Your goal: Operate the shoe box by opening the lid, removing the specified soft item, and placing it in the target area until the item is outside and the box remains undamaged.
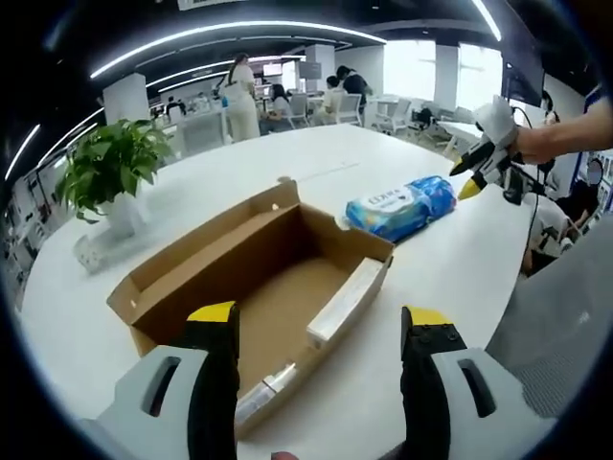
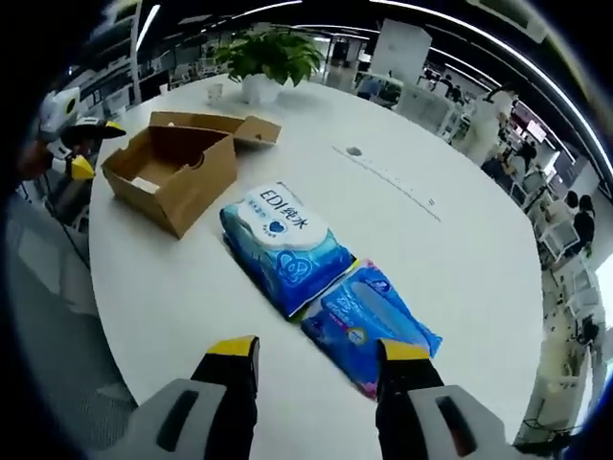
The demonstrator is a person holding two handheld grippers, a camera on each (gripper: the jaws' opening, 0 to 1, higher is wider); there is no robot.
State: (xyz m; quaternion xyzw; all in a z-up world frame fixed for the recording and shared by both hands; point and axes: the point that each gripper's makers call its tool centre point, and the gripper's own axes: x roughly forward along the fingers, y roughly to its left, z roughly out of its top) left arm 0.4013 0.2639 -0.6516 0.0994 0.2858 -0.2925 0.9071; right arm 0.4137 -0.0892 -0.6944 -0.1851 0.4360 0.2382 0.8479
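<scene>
Office floor behind, ceiling light strips, people at desks far back. Large white oval table (image 1: 460, 268) carries everything.

Left gripper (image 1: 321, 331): seen in the left gripper view hovering low over the near corner of the open cardboard shoe box (image 1: 259, 287); jaws spread wide, nothing between them. One jaw lies over the box interior, the other over bare table beside the box's near wall. Box bottom looks bare; lid flap folded back on the far side.

Right gripper (image 2: 308, 359): in the right gripper view its jaws are parted, holding nothing, above the table's near edge. Just ahead lie two soft packs side by side, touching: a blue wet-wipe pack (image 2: 285, 244) with a white label, and a second blue pack (image 2: 369, 326) nearest the jaws. From the left gripper view the right gripper (image 1: 484, 168) is held out by a hand over the table's far side, beyond a blue wet-wipe pack (image 1: 402, 206) that lies outside the box, just beside its far corner.

Potted plant (image 1: 110, 172) stands near the table's edge, apart from the box. Wide bare table beyond the packs.
</scene>
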